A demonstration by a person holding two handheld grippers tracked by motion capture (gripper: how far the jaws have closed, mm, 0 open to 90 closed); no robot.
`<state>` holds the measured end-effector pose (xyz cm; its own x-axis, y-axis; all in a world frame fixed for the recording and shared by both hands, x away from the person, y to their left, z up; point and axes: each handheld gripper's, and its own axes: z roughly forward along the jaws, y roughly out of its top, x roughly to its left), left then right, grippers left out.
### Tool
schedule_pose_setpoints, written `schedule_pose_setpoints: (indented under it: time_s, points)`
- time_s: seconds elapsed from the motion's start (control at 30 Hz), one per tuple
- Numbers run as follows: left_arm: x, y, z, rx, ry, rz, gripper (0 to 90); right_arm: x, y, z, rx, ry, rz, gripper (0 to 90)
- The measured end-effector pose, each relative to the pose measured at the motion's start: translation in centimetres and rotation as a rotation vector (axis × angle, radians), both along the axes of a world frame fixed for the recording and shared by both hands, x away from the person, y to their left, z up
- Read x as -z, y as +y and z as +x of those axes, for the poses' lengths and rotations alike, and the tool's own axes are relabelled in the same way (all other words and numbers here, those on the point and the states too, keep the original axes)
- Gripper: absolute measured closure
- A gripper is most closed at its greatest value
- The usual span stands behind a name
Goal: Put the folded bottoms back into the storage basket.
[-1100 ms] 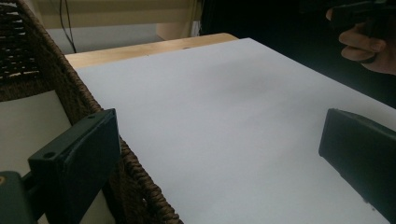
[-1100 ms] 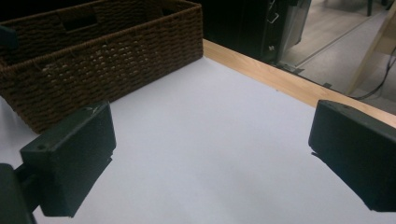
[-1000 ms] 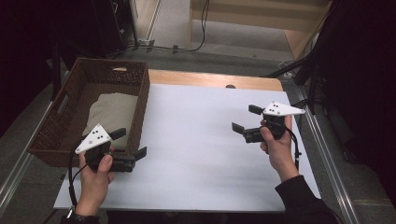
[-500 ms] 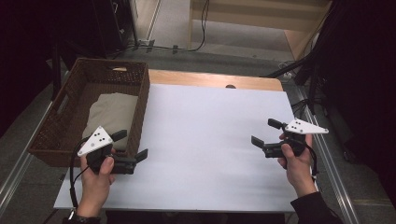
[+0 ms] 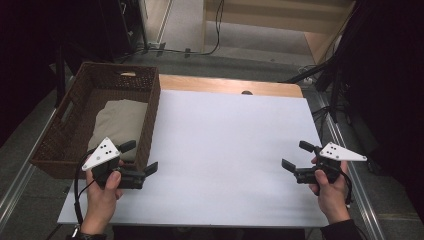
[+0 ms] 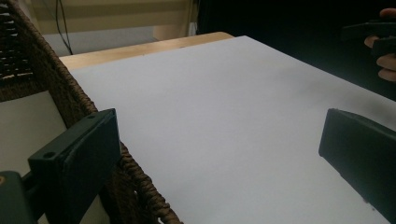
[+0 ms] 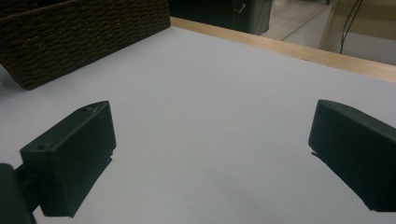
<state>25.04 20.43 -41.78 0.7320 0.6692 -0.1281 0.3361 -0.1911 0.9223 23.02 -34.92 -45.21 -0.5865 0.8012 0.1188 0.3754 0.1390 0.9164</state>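
Two grippers were held wide open and empty over the white surface [image 5: 225,150]. The left gripper [image 5: 142,157] was beside the wicker basket [image 5: 60,150], in which folded beige cloth [image 5: 120,122] lay; the right gripper [image 5: 296,156] was held near the right edge.

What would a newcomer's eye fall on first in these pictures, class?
Probably the dark woven basket at the table's left edge, with a folded beige cloth lying inside it. Next, the two hand-held grippers over the bare white tabletop: the left gripper beside the basket's near corner, the right gripper by the right edge, both open.

White sheet [image 5: 225,145] covers wooden table [image 5: 225,84]; cables [image 5: 218,30], perhaps, on floor [image 5: 185,20] beyond.
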Motion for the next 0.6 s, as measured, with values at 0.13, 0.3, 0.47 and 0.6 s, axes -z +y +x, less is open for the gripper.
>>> schedule_pose_setpoints:
  time_s: [0.13,0.3,0.47,0.6]
  points:
    - [0.1,0.1,-0.1,0.01,-0.001,-0.009,0.0,0.3,-0.6,-0.7,0.011,-0.007,0.011,0.0]
    - [0.3,0.1,-0.2,0.013,-0.01,-0.011,0.0,0.3,-1.2,-1.4,0.026,-0.018,0.031,0.0]
    - [0.5,0.2,-0.7,0.011,-0.028,-0.042,0.0,0.5,-1.6,-2.1,0.041,-0.03,0.043,0.0]
    - [0.8,0.2,-1.2,0.007,-0.045,-0.03,0.0,0.8,-1.7,-2.6,0.046,-0.026,0.042,0.0]
